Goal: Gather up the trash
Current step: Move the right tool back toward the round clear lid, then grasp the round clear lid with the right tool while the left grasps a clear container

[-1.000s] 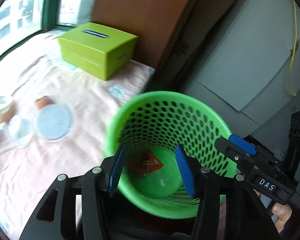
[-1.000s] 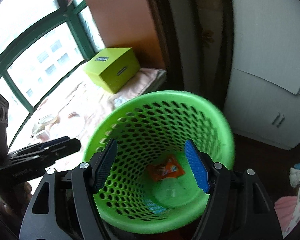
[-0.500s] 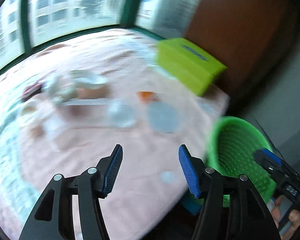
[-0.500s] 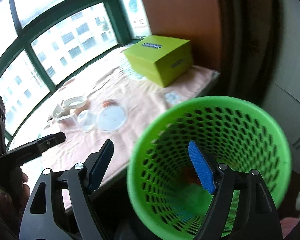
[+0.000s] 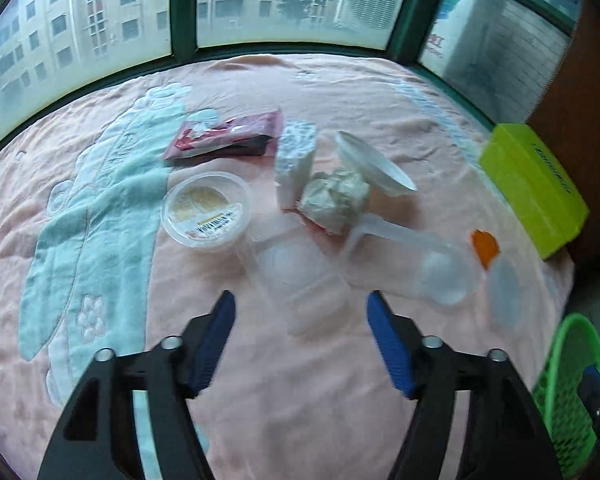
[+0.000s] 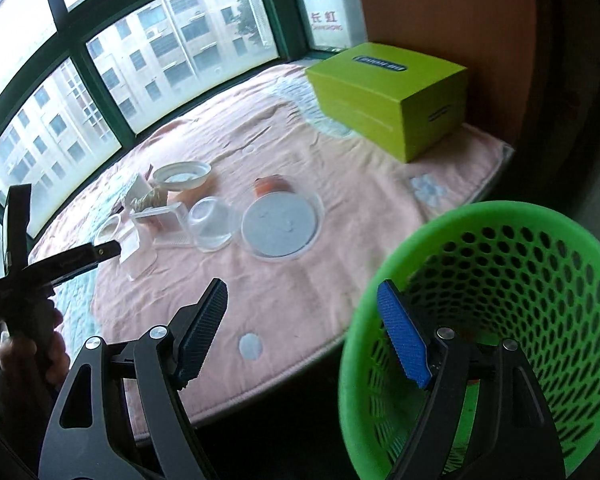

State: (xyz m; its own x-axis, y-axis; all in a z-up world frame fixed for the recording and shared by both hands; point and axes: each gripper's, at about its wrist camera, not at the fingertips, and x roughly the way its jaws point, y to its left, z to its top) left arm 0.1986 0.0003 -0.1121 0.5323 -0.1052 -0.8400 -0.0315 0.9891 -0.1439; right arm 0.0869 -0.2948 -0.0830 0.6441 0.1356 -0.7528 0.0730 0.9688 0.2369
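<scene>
A home, by the look: bay window (image 6: 148,80) at upper left, pink quilted blanket (image 5: 260,360) below, green laundry-style basket (image 6: 540,280) lower right.

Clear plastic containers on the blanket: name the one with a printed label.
The round tub at the pile's left, below the red wrapper, bears an orange-and-white label; the other clear containers look plain.

Green basket (image 6: 500,216) beside pink blanket (image 6: 320,280)
</scene>
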